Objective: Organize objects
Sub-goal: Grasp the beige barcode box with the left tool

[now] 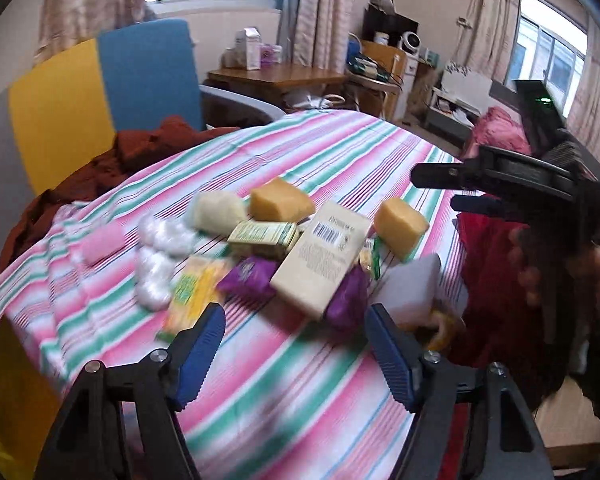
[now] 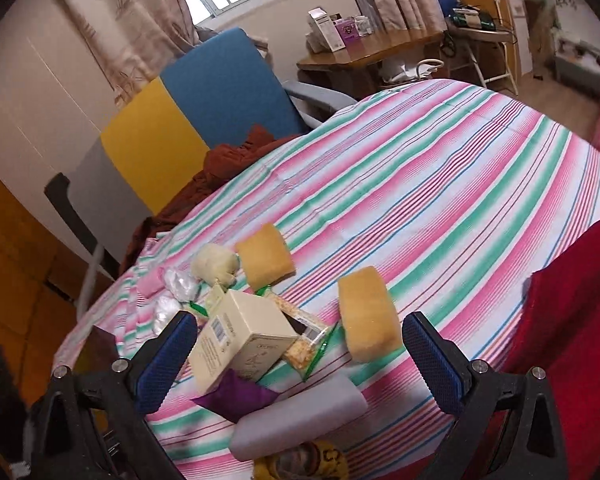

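Blue-padded fingers of the left hand-held gripper (image 1: 292,344) stand spread apart above the striped cloth (image 1: 308,392), released and grasping nothing. Right hand-held gripper (image 2: 300,360) is likewise spread and empty, hovering over the same pile. Cream carton (image 1: 320,256) with a barcode lies at the centre of the clutter and serves as landmark. Beyond it sits an orange sponge (image 1: 281,200); a second orange sponge (image 1: 400,222) lies to its right. Purple packets (image 1: 249,277) touch its near edge on both sides. White block (image 1: 410,286) rests near its right corner. Left of it lie a green-and-yellow box (image 1: 262,236), white wrapped bundles (image 1: 158,256) and a pink item (image 1: 102,242).
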`<state>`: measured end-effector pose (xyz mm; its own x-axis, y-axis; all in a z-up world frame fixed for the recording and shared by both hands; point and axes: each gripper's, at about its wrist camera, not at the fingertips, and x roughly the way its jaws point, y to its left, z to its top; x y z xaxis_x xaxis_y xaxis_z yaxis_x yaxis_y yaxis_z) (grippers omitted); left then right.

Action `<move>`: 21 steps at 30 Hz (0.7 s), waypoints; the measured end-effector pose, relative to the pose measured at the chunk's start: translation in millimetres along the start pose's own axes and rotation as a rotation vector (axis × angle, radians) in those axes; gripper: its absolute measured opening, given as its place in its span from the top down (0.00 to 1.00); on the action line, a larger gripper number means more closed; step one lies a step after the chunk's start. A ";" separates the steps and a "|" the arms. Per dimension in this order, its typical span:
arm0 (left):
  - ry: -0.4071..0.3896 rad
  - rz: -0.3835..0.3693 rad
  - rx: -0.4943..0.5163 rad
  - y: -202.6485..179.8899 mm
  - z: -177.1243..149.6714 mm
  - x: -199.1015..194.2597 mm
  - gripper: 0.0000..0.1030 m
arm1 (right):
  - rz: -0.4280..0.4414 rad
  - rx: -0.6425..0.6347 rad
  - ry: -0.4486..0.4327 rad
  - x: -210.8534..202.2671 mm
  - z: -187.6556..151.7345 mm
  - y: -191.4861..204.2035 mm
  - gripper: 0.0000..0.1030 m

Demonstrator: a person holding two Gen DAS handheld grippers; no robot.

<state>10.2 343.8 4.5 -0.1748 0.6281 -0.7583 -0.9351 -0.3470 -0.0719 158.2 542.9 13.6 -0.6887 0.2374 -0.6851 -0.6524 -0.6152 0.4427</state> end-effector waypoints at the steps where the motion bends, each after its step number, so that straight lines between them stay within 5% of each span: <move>1: 0.006 -0.005 0.006 -0.5 4.0 6.4 0.28 | 0.010 0.002 -0.001 -0.6 -0.2 -0.4 0.00; 13: 0.155 -0.078 0.133 -19.9 34.2 96.6 0.31 | 0.088 0.098 -0.004 5.7 2.6 -15.1 0.00; 21: 0.059 -0.086 -0.021 3.5 20.0 66.2 0.46 | 0.090 0.094 0.012 11.3 2.1 -12.9 0.00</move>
<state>-10.7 398.1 -33.0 -0.0752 0.6142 -0.7855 -0.9390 -0.3087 -0.1515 158.2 555.1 1.4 -0.7425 0.1753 -0.6465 -0.6152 -0.5602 0.5547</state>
